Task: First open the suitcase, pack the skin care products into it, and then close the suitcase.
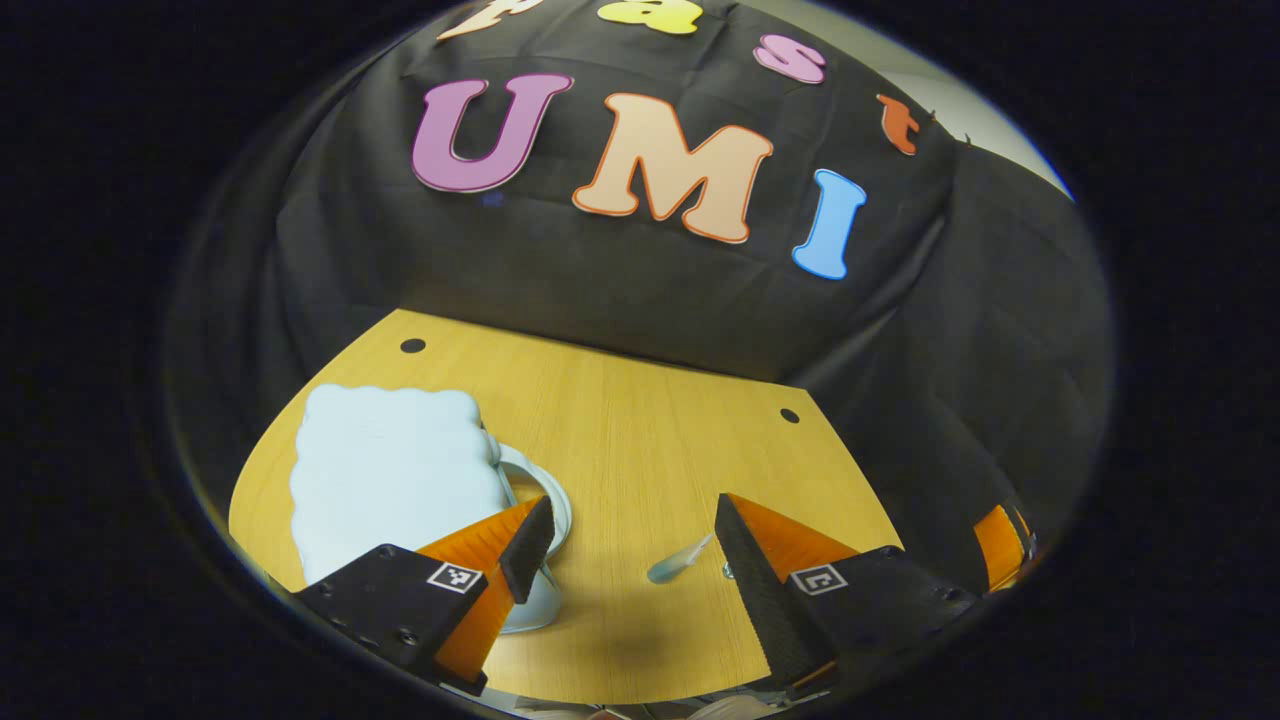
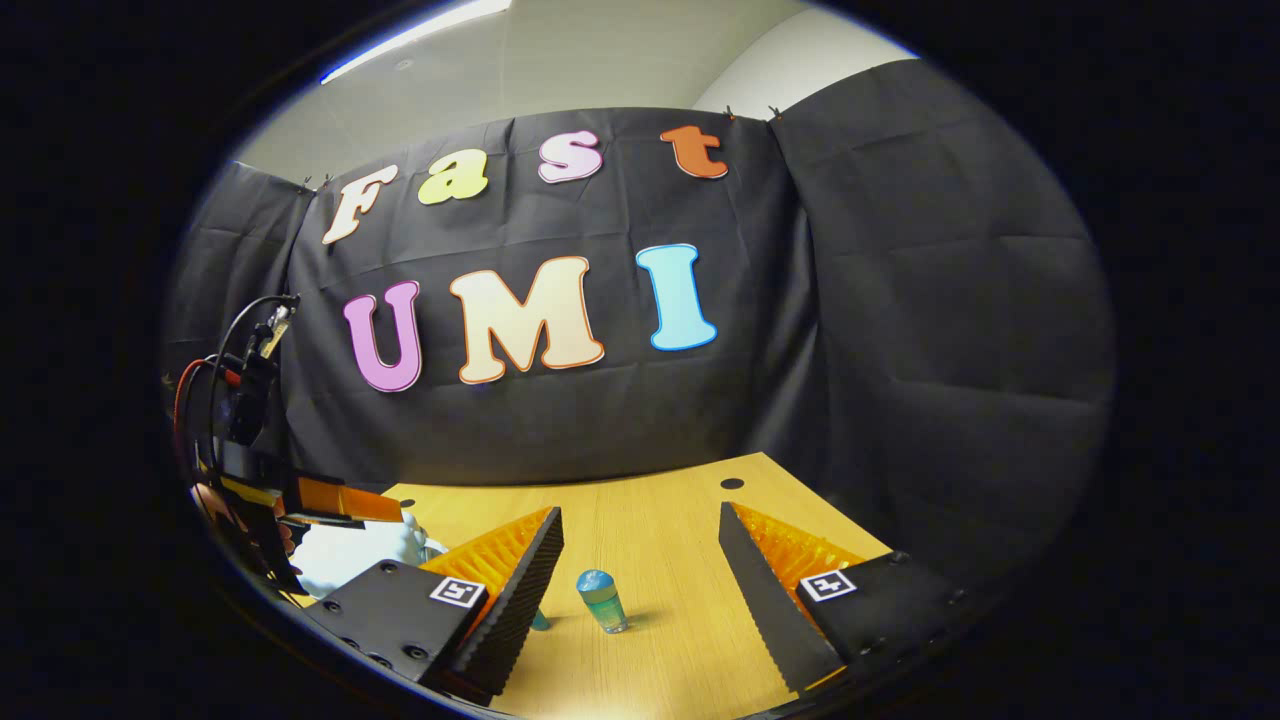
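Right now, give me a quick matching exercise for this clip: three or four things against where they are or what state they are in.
Things:
1. suitcase
2. blue-capped bottle
3. left gripper
4. right gripper

States:
A. stands upright on the wooden table
B. open, beside the pale blue case
C. closed, lying flat
D. open, with the bottle ahead between its fingers

Pairs: 1-C, 2-A, 3-B, 4-D

Pale blue suitcase [image 1: 390,470], light wood-grain table [image 1: 640,420], clear blue-green bottle [image 2: 602,600], black cloth wall [image 2: 900,300]
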Motion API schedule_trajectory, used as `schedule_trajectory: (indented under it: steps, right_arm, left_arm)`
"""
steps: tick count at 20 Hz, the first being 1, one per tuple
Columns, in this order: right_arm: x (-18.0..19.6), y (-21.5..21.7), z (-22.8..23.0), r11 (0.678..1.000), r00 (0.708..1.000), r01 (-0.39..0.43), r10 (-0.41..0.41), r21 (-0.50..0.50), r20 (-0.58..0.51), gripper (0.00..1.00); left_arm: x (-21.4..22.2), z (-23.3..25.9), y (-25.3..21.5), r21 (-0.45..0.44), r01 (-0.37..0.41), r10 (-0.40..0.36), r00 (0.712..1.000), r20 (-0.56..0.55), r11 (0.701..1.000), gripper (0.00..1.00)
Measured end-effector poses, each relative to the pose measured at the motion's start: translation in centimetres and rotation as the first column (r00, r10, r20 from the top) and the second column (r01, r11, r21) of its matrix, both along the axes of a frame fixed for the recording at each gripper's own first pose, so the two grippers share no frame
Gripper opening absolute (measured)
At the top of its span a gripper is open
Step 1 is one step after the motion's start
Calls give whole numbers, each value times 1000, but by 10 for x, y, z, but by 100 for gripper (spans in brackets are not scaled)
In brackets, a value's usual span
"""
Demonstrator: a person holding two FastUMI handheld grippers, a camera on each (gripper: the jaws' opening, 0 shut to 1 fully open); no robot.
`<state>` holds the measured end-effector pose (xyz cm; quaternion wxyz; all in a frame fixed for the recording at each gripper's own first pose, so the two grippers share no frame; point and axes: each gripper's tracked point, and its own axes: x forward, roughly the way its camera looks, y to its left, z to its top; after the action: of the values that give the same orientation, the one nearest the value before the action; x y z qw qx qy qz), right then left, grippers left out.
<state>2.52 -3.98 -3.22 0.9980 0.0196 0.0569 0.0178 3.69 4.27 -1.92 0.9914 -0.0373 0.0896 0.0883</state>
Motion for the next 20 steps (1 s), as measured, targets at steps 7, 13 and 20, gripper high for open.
schedule_trajectory:
  steps: [7,13,20]
  right_arm:
    - [3,2,-27,999,996,-32,33,12,-77,98]
    - [3,-11,-35,1000,995,-15,15,-3,-100,98]
    - [4,-34,-45,999,991,36,-33,23,-130,98]
  left_arm:
    - [41,-26,51,-110,-109,79,966,-246,988,95]
    - [74,-57,69,-205,-192,85,894,-439,960,89]
    - [109,-78,90,-194,-288,135,817,-560,938,77]
